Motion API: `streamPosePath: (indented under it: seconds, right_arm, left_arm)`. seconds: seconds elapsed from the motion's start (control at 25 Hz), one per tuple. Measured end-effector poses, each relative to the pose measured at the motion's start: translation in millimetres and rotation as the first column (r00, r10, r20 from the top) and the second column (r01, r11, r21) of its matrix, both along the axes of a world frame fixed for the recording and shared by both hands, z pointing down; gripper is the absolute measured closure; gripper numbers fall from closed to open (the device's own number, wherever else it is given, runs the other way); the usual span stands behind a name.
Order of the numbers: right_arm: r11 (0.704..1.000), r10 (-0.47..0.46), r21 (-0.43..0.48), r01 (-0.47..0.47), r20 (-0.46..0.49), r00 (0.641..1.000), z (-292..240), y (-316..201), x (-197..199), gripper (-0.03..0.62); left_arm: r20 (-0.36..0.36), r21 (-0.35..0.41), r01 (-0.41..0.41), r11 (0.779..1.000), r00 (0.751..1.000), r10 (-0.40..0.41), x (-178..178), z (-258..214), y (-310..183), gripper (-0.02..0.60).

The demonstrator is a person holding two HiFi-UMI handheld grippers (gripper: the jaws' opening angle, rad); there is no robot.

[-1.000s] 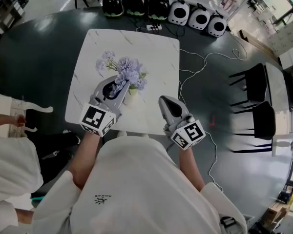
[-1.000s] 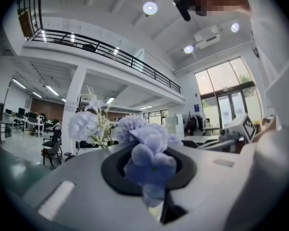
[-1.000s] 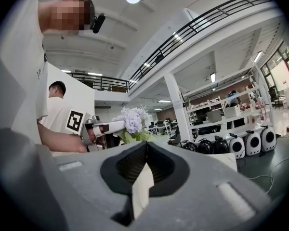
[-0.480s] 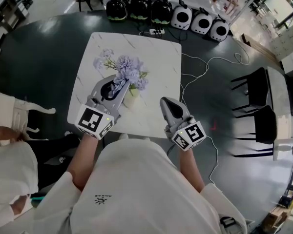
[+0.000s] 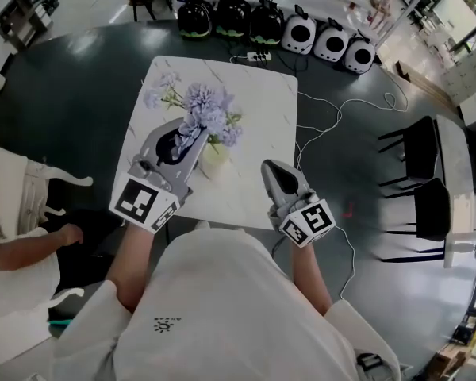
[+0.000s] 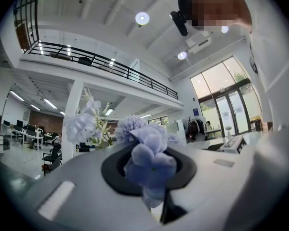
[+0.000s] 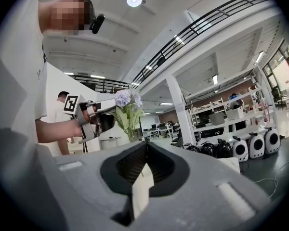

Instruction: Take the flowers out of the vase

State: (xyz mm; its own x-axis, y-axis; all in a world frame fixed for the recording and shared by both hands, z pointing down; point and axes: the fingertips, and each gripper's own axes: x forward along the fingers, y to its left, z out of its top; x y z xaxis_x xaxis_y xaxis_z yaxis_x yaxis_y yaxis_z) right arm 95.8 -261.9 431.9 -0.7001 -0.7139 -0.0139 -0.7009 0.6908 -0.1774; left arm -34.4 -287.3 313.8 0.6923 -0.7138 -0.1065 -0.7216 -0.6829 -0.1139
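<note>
A bunch of pale purple flowers point(image 5: 207, 111) hangs over the white marble table point(image 5: 262, 101), its stems reaching down toward a small cream vase point(image 5: 214, 161). My left gripper point(image 5: 193, 133) is shut on the bunch just below the blooms. In the left gripper view a purple bloom point(image 6: 150, 163) sits right at the jaws, with more blooms behind it. The right gripper view shows the left gripper point(image 7: 94, 114) holding the flowers point(image 7: 126, 101) up; the vase is hidden there. My right gripper point(image 5: 271, 171) rests near the table's front right, shut and empty point(image 7: 146, 147).
Black and white rounded carriers point(image 5: 301, 30) line the floor beyond the table, with a power strip point(image 5: 256, 56) and white cables point(image 5: 333, 109) trailing right. Black chairs point(image 5: 420, 145) stand at the right. Another person point(image 5: 16, 236) sits at the left.
My left gripper has risen with the flowers, which now sit higher and farther up the table. The right gripper has kept still. The person at the left has shifted.
</note>
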Motion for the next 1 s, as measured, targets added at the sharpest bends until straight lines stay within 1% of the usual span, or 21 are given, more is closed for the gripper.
streamPosePath:
  seconds: [0.28,0.56,0.8,1.0]
  right_arm:
    - [1.0,-0.011,0.004,0.011,0.004,1.0,-11.5,4.9,-12.2,0.593]
    - [1.0,-0.013,0.007,0.013,0.0,1.0,-6.5,1.6,-12.5,0.592]
    - [1.0,-0.022,0.01,0.022,-0.003,1.0,-3.3,0.4,-5.8,0.592]
    - [1.0,-0.028,0.011,0.028,-0.007,1.0,-3.6,-0.7,-12.1,0.592]
  left_arm:
    - [-0.016,0.039,-0.001,0.999,1.0,0.002,-14.7,-41.0,16.3,0.537]
    - [-0.021,0.066,0.01,0.998,1.0,-0.008,-20.9,-48.7,18.7,0.537]
    - [-0.021,0.077,0.046,0.996,0.999,-0.044,-26.3,-50.3,19.9,0.537]
    - [-0.011,0.071,0.079,0.994,0.997,-0.078,-42.9,-46.1,18.6,0.537]
